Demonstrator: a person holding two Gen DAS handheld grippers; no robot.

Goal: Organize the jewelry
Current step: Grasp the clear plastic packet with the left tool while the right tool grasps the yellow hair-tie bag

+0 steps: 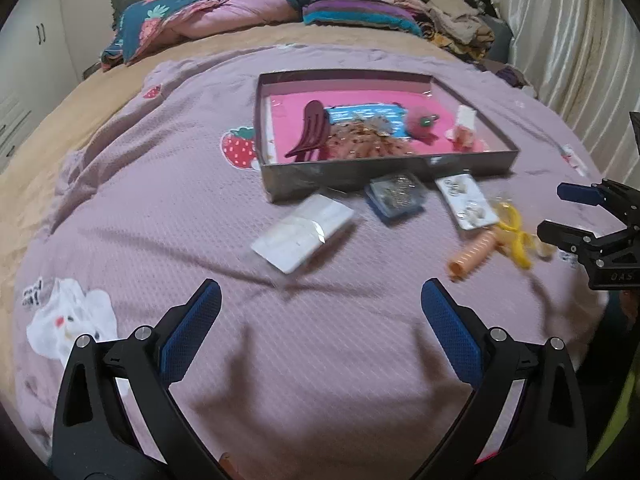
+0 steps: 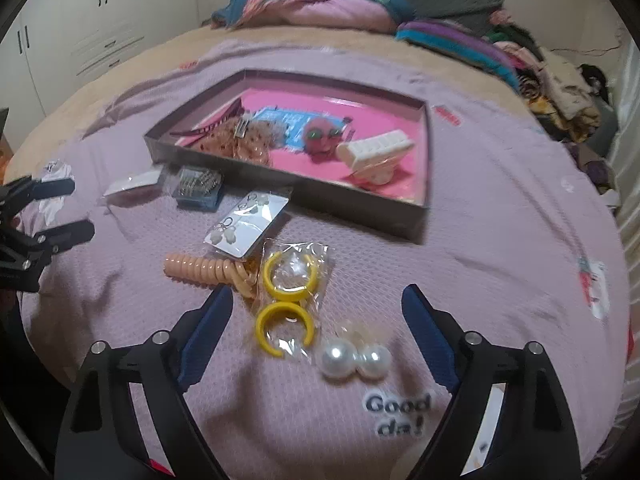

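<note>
A grey tray (image 2: 360,208) with a pink lining lies on the lilac bedspread. It holds a white claw clip (image 2: 376,152), a red plush (image 2: 322,136) and a maroon claw clip (image 1: 310,128). In front of it lie an earring card (image 2: 248,228), a blue pin box (image 2: 200,188), a white packet (image 1: 304,232), a peach spiral tie (image 2: 200,268), bagged yellow hoop earrings (image 2: 290,276) and pearl earrings (image 2: 354,358). My right gripper (image 2: 318,292) is open, hovering over the hoops and pearls without touching them. My left gripper (image 1: 320,288) is open over bare spread, short of the white packet.
Folded quilts (image 1: 208,12) and a heap of clothes (image 1: 448,20) fill the head of the bed. A curtain (image 1: 568,40) hangs at the right and a wardrobe (image 2: 100,20) stands at the left. A white cloth (image 1: 72,320) lies near the left gripper.
</note>
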